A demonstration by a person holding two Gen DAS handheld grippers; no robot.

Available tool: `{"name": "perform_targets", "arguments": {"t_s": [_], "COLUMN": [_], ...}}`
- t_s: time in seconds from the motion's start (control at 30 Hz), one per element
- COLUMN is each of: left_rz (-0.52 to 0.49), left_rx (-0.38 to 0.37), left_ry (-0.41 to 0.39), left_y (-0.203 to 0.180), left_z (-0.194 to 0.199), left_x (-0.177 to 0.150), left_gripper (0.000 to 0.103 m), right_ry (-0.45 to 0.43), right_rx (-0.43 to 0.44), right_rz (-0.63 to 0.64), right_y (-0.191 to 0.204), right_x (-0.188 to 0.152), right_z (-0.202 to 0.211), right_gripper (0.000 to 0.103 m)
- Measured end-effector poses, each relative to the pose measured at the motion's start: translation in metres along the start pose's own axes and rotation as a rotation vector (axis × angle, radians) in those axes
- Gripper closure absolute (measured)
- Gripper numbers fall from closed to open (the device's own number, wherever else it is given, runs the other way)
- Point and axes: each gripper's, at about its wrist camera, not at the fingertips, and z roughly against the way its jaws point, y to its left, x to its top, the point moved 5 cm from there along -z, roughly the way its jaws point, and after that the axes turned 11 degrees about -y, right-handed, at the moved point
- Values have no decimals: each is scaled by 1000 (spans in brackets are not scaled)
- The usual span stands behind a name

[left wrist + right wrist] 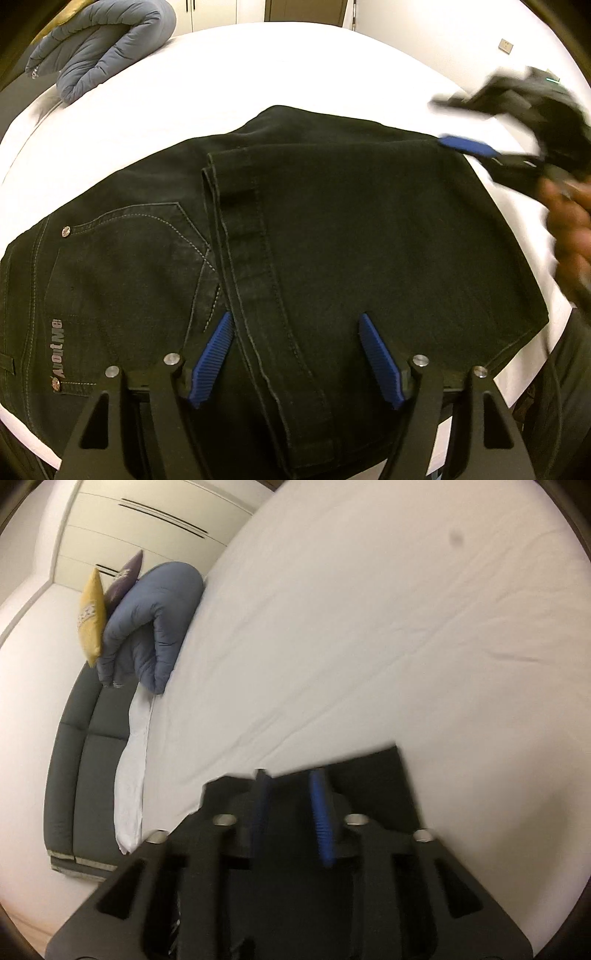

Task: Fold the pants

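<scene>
My left tool point(297, 360) hangs wide open over the folded pants point(332, 229) on the bed point(229, 74); can't tell whether my blurry right tool point(291, 812) grips anything.

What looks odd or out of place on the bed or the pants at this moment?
Nothing is spilled or damaged. The black pants lie folded on the white bed, though the folded-over leg hem sits slightly slanted. A blue duvet is bunched at the bed's edge.

Matt black denim pants point(332, 240), smooth white cotton sheet point(240, 74), ribbed blue pads point(380, 362)
</scene>
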Motion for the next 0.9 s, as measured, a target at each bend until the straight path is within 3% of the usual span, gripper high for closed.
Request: {"name": "perform_targets", "arguments": {"t_s": [0.03, 0.07, 0.13, 0.23, 0.27, 0.3, 0.43, 0.6, 0.67, 0.77, 0.8, 0.9], "left_rz": [0, 1, 8, 18, 24, 33, 123, 333, 445, 638, 680, 830], "left_rx": [1, 2, -1, -9, -13, -12, 16, 83, 114, 143, 144, 134], "left_ry": [-1, -2, -8, -21, -29, -34, -90, -200, -232, -291, -305, -324], "left_y": [-1, -1, 0, -2, 0, 4, 26, 83, 114, 164, 173, 211], "left_z": [-1, -1, -1, 6, 9, 13, 44, 100, 119, 145, 148, 153], "left_x": [0, -1, -1, -4, -4, -5, -11, -36, -53, -78, -83, -101], "left_gripper": [29, 29, 29, 29, 29, 29, 29, 22, 21, 20, 20, 19], "right_ry": [6, 10, 34, 102, 75, 41, 105, 66, 68, 153, 169, 170], "right_rx": [59, 105, 177, 116, 133, 143, 108, 267, 289, 179, 164, 153], "right_rz": [-19, -28, -13, -3, 20, 69, 112, 117, 103, 29, 38, 162], "right_y": [5, 4, 16, 3, 0, 6, 17, 49, 54, 30, 25, 38], "right_x": [-9, -14, -50, -100, -111, -119, -132, -123, -124, -138, -145, -158], "right_z": [11, 26, 40, 36, 39, 44, 59, 92, 85, 53, 48, 53], "right_gripper": [30, 28, 28, 30, 31, 31, 31, 29, 29, 31, 36, 36]}}
